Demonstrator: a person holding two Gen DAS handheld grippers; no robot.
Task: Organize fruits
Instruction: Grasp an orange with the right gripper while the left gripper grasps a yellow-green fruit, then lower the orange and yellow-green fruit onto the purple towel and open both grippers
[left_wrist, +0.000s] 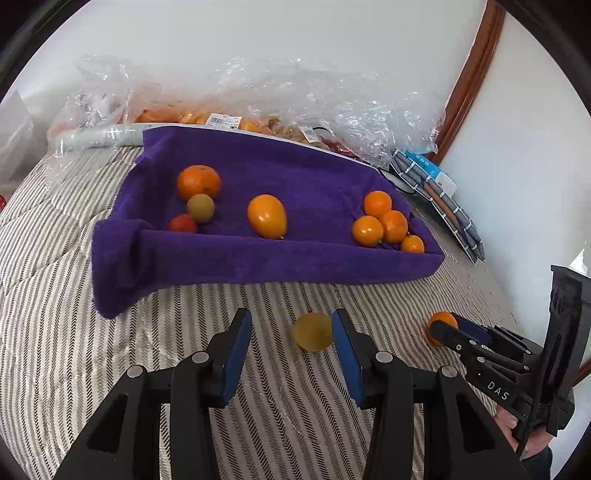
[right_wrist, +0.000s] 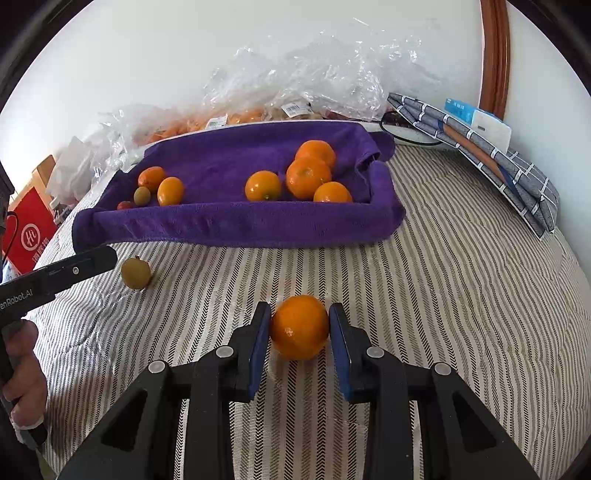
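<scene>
A soft bed with a cover (right_wrist: 424, 280) of thin grey and white stripes. Lying right on it: a purple fluffy towel (right_wrist: 236, 221) folded up at the edges like a tray, near the back. In front of the towel, a small round yellow-green fruit (right_wrist: 136, 273) on the stripes. Well apart from it, a round orange fruit (right_wrist: 299, 326), down against the cover too. At the back by the white wall, crinkly clear plastic bags (left_wrist: 258, 96). In the far corner, a folded grey checked cloth (right_wrist: 480, 147).
</scene>
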